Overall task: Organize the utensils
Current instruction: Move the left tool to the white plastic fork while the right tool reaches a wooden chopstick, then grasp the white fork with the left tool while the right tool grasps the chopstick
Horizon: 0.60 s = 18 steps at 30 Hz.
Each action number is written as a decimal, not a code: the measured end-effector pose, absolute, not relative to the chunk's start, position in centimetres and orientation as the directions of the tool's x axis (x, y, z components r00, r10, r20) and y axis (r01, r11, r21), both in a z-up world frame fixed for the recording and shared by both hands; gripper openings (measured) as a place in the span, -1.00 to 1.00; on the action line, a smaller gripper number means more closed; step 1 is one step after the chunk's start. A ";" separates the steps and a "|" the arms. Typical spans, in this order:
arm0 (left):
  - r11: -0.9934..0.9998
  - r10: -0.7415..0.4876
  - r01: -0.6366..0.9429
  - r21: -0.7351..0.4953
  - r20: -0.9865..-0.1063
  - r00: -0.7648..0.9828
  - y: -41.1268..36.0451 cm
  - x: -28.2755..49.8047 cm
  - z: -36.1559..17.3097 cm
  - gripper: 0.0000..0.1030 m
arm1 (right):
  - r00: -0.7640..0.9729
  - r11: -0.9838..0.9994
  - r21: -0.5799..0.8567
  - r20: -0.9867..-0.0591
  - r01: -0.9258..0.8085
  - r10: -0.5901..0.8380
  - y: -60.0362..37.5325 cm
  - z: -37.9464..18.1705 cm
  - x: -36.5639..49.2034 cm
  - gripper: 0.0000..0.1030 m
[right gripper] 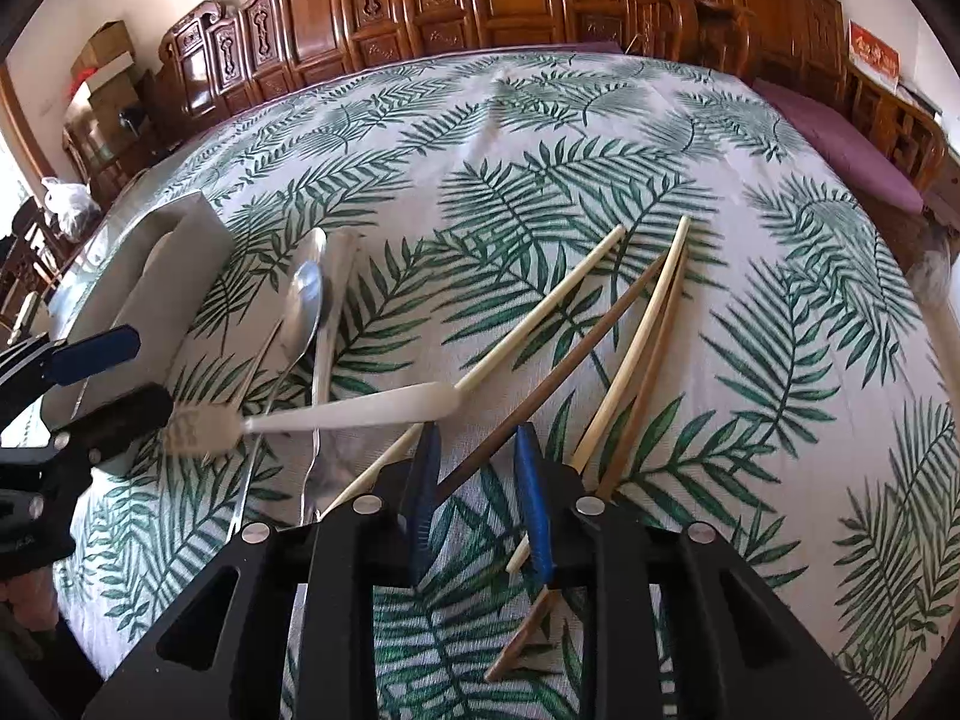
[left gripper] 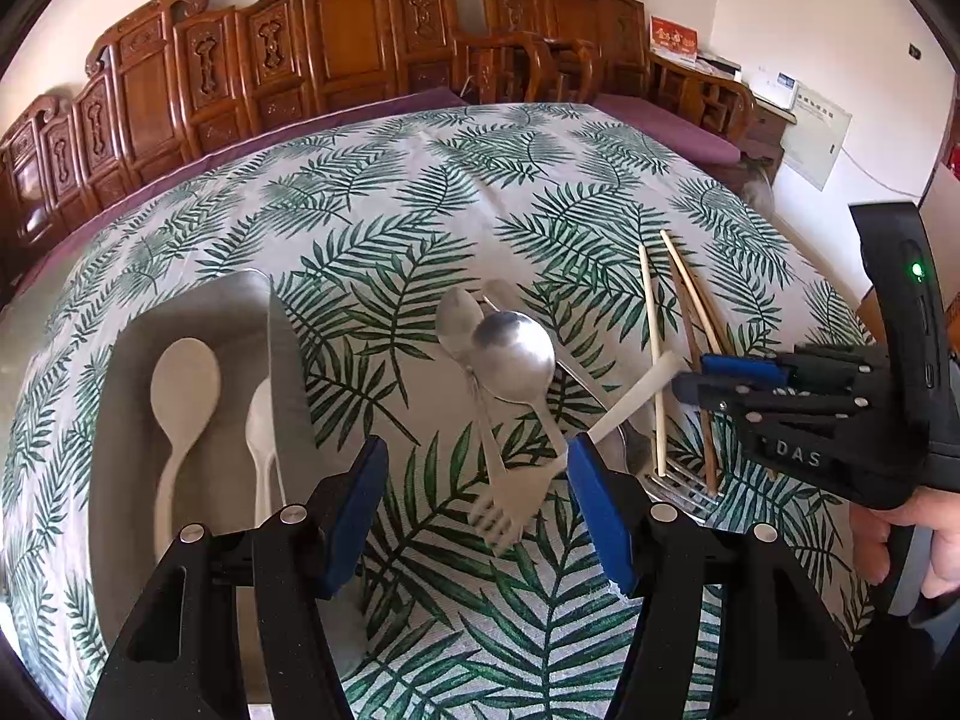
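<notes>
White plastic fork (left gripper: 510,498), tines blurred, handle slender

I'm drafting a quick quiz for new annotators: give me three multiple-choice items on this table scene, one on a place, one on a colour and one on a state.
1. Where do the white plastic spoons lie?
A. Inside the grey rectangular tray
B. On the floor
C. In a cup

2. What colour are the left gripper's pads?
A. Red
B. Blue
C. Yellow

3. How do the left gripper's jaws stand?
A. Shut tight
B. Wide apart
C. Clamped on a cup

Answers:
1. A: the white plastic spoons rest within the grey rectangular tray.
2. B: the pads are plainly blue.
3. B: the left gripper shows a wide gap.
</notes>
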<state>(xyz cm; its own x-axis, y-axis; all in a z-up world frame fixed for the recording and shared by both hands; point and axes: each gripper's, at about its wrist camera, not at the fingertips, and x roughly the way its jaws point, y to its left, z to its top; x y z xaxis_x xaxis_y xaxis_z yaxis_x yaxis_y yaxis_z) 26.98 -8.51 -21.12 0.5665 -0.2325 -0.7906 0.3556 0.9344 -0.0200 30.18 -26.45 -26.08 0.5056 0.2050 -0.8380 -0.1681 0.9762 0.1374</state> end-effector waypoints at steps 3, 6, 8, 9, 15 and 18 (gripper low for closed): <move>0.925 -0.248 0.379 -0.026 -0.797 0.551 -8.9 27.0 -21.5 0.15 | 0.505 0.976 0.159 -0.836 -0.150 0.214 -26.7 -26.0 30.5 -0.47; 0.912 -0.267 0.410 -0.034 -0.806 0.528 -9.4 27.0 -22.0 0.15 | 0.511 0.977 0.162 -0.834 -0.136 0.210 -27.2 -25.7 30.5 -0.63; 0.904 -0.274 0.425 -0.035 -0.812 0.515 -9.7 27.2 -22.4 0.15 | 0.512 0.979 0.154 -0.835 -0.133 0.200 -27.6 -25.5 30.4 -0.85; 0.902 -0.277 0.431 -0.037 -0.815 0.510 -9.9 27.2 -22.7 0.15 | 0.510 0.978 0.160 -0.835 -0.134 0.206 -27.8 -25.6 30.4 -0.88; 0.881 -0.307 0.469 -0.060 -0.827 0.471 -10.4 28.0 -23.5 -0.01 | 0.522 0.979 0.161 -0.828 -0.126 0.204 -28.6 -25.2 30.3 -0.88; 0.874 -0.303 0.483 -0.056 -0.840 0.451 -10.6 28.1 -24.0 -0.14 | 0.530 0.977 0.164 -0.822 -0.135 0.211 -28.7 -25.0 30.3 -0.88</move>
